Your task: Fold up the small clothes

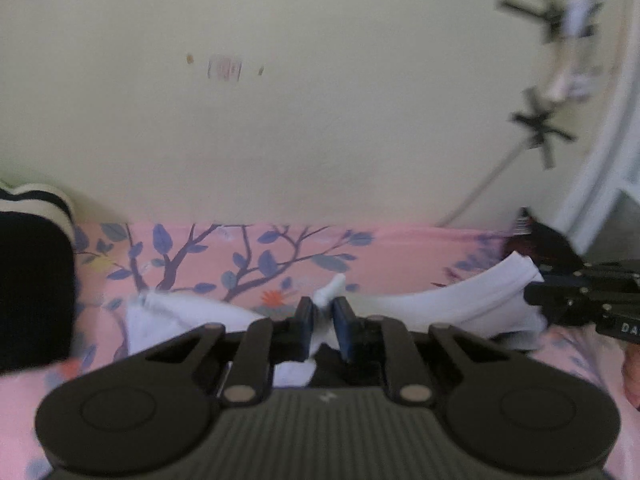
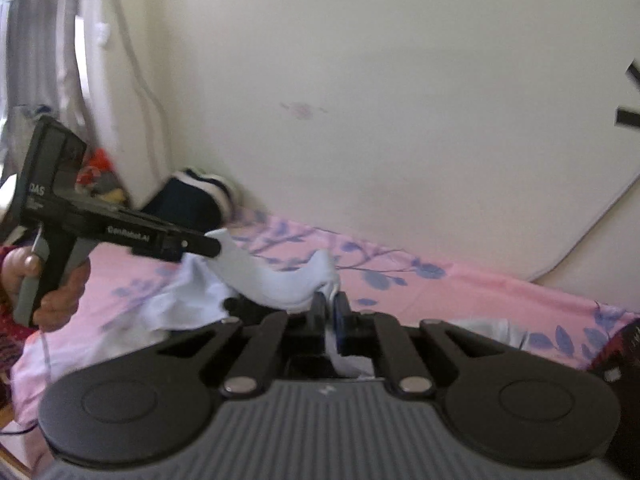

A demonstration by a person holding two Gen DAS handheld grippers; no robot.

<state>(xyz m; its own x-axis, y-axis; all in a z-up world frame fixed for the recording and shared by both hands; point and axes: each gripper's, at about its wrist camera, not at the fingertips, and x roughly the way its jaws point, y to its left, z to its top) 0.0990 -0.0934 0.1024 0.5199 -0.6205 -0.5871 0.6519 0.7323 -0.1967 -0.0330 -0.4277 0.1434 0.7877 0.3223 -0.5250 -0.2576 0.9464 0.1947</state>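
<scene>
Both grippers, left gripper (image 1: 324, 312) and right gripper (image 2: 331, 306), have jaws clenched on a white garment (image 2: 276, 280), stretched limp above the bed (image 2: 460, 280).

Open pink sheet (image 2: 400, 280) ahead; wall (image 2: 360, 120) close behind, dark bundle (image 2: 188, 200) left

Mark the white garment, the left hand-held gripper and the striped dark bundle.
white garment (image 2: 280, 280), right wrist view, stretched band of cloth
left hand-held gripper (image 1: 323, 314), left wrist view, between its fingertips
striped dark bundle (image 2: 192, 196), right wrist view, dark middle

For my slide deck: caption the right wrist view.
Both grippers pinch a white garment above the pink floral bedsheet.
</scene>
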